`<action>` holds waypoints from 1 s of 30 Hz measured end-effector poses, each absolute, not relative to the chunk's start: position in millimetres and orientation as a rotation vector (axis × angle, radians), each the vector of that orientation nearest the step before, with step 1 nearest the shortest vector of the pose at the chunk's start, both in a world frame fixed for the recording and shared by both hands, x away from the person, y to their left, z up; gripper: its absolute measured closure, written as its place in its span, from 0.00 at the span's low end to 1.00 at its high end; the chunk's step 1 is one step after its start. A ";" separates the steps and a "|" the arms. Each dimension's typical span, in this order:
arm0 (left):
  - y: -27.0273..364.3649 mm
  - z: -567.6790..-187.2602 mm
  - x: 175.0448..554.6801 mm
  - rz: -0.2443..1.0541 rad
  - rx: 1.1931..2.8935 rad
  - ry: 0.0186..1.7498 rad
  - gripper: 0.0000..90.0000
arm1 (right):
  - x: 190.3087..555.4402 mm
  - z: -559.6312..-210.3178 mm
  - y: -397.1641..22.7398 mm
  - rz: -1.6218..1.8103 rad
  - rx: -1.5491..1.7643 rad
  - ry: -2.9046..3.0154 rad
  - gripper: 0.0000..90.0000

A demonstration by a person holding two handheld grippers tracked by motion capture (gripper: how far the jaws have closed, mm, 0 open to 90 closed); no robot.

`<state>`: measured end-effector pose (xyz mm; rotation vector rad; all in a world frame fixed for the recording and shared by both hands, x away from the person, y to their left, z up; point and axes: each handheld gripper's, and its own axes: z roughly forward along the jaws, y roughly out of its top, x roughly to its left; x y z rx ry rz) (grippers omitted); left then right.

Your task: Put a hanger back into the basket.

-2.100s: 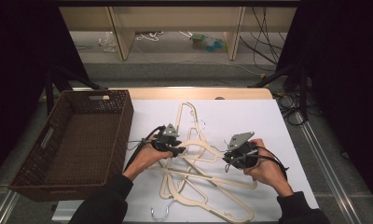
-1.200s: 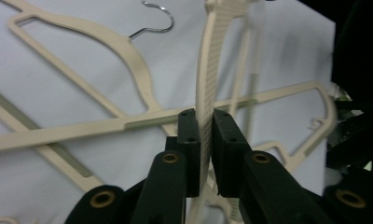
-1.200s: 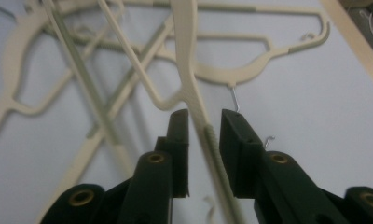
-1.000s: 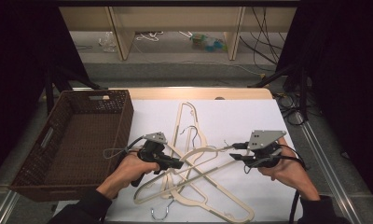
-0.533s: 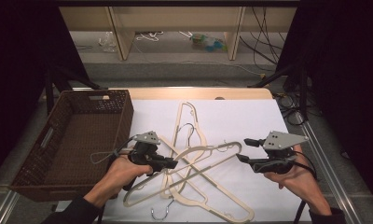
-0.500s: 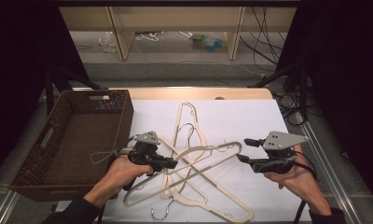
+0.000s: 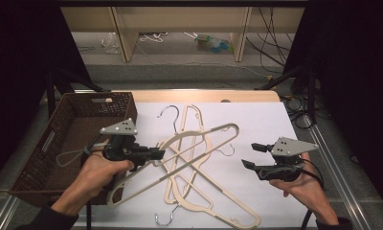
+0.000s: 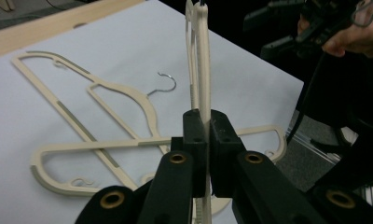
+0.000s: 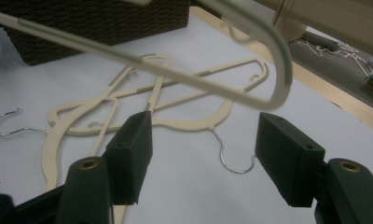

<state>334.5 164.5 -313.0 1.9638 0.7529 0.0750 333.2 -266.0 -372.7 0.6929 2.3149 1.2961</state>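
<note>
A white-covered desk [image 7: 271, 120] carries a brown wicker basket [image 7: 60, 139] at its left edge and a pile of cream hangers [image 7: 194, 191] at centre. The left tool [image 7: 157, 154] is clenched on the lifted hanger [image 7: 213, 136], raised clear of the pile. The right tool [image 7: 251, 155] stands released, its jaws having just been opening, nothing between them, the lifted hanger's end just beyond.
</note>
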 end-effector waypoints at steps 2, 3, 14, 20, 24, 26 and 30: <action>173.8 -304.1 334.6 0.097 1.942 0.760 0.97 | 333.6 -374.8 -265.7 1.302 0.692 2.309 0.42; 179.2 -299.9 335.6 0.099 1.928 0.754 0.97 | 333.4 -376.9 -265.7 1.303 0.700 2.318 0.41; 246.9 -277.1 347.6 0.226 1.869 0.900 0.97 | 332.4 -384.7 -265.8 1.297 0.710 2.348 0.42; 301.6 -272.7 357.6 0.309 1.833 0.995 0.97 | 332.8 -387.1 -266.7 1.295 0.714 2.345 0.42; 325.2 -273.9 361.8 0.337 1.814 1.032 0.97 | 332.4 -386.1 -268.5 1.291 0.720 2.353 0.42; 339.9 -276.2 364.0 0.358 1.805 1.056 0.97 | 332.4 -386.2 -268.9 1.289 0.723 2.354 0.42; 365.4 -284.9 366.5 0.382 1.776 1.105 0.97 | 332.2 -387.1 -269.2 1.289 0.729 2.357 0.42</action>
